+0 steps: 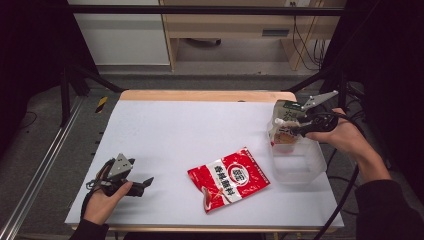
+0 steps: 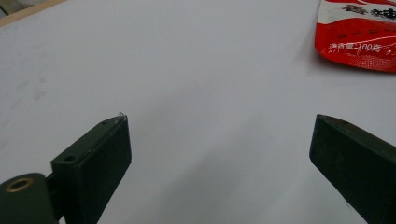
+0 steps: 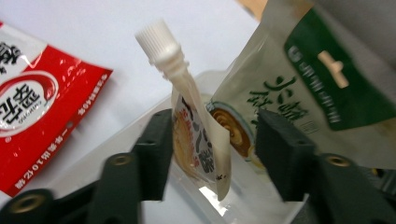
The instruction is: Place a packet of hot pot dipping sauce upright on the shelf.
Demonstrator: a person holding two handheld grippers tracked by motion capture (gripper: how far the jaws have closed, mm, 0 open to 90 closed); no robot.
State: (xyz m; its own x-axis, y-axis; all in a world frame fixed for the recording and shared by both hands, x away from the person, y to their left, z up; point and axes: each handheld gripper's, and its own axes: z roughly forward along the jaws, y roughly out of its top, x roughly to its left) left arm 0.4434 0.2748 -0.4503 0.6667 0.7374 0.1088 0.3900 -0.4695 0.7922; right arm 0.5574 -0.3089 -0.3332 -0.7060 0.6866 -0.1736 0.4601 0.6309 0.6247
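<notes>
At the right edge of the white worktop [image 1: 200, 130], the right gripper [image 1: 295, 127] hangs over a clear plastic container [image 1: 300, 165]. Between its jaws stands a spouted pouch [image 3: 198, 135] with a white ribbed cap [image 3: 156, 42], upright and leaning a little, its lower end inside the container. The jaws stand apart: one pad lies just beside or against the pouch, the other is clear of it, so the pouch is not clamped. Just behind it, a green and beige packet [image 3: 299, 93] leans in the same container. Near the middle of the worktop, well apart from the container, a red seasoning sachet [image 1: 229, 178] lies flat. Over the near left corner the left gripper [image 1: 145, 182] rests low in the person's hand, its jaws wide open with bare worktop between them, pointing towards the red sachet
</notes>
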